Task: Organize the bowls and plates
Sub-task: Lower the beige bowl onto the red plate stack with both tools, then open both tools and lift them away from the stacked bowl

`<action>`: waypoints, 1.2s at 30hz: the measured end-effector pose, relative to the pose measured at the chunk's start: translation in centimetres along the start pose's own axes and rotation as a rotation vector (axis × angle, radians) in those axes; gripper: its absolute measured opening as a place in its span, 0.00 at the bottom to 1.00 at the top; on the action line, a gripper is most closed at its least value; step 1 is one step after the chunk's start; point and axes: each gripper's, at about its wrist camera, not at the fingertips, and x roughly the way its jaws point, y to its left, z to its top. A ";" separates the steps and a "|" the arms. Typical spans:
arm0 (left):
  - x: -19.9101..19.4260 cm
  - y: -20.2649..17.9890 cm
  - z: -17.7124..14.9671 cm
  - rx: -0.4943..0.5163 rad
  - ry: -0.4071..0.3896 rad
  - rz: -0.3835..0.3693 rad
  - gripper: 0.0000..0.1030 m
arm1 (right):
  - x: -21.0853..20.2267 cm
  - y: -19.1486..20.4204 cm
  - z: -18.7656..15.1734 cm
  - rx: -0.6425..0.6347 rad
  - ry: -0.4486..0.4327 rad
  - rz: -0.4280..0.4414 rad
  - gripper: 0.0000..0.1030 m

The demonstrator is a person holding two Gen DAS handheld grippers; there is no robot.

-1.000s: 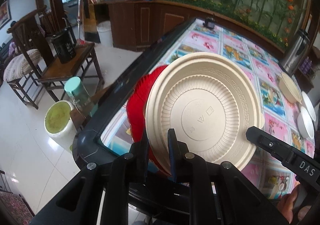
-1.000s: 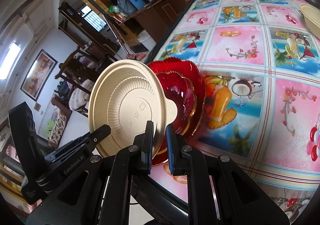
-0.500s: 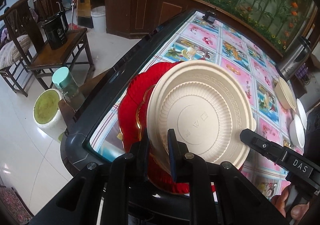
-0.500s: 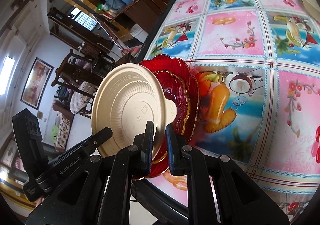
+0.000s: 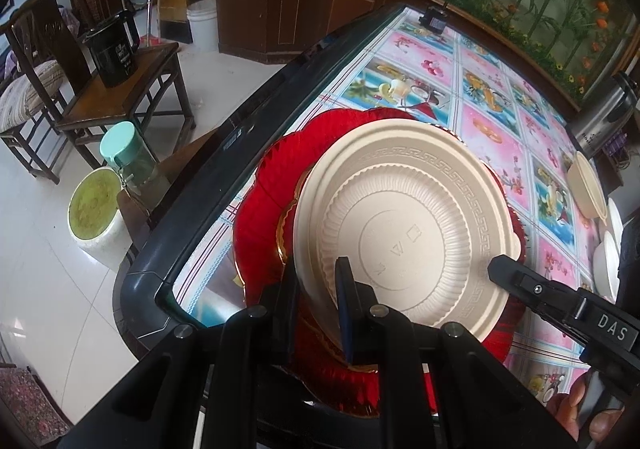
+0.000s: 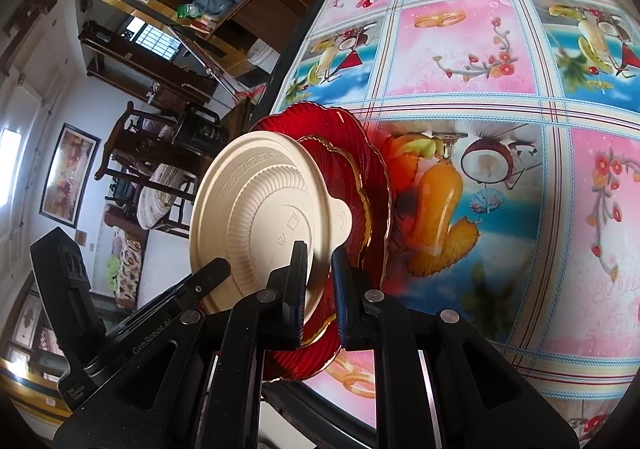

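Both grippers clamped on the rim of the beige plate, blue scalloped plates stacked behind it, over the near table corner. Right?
Not quite: the scalloped plates behind it are red with gold trim, not blue, as both wrist views show. The rest holds: left gripper and right gripper are both shut on the beige plate rim, over the near corner of the table.

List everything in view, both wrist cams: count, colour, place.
beige plate: 1, underside up, gripped at its rim by both grippers
red plates: 2, gold-trimmed, stacked under the beige plate at the table corner
table: 1, pink and blue fruit-print cloth, dark edge
beige bowl: 1, far right of the table
white bowls: 2, beside the beige bowl
steel flask: 1, far right
black bucket: 1, on a wooden chair
left gripper: black, shut on the plates
right gripper: black, shut on the plates
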 end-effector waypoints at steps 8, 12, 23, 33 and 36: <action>0.2 0.2 0.2 -0.014 0.017 -0.008 0.17 | 0.3 -0.2 0.5 0.012 0.000 0.017 0.12; -0.2 0.3 0.2 -0.026 0.012 0.009 0.17 | 0.2 -0.5 0.4 0.003 0.009 0.045 0.13; -3.2 0.1 -0.1 -0.005 -0.105 0.140 0.32 | -3.7 -1.0 -0.5 -0.077 -0.090 0.060 0.34; -5.1 -4.4 -1.1 0.100 -0.166 0.116 0.36 | -9.1 -5.3 -1.0 -0.032 -0.228 0.043 0.34; -5.3 -6.8 -1.9 0.165 -0.169 0.098 0.37 | -10.3 -7.0 -1.2 -0.006 -0.246 0.030 0.34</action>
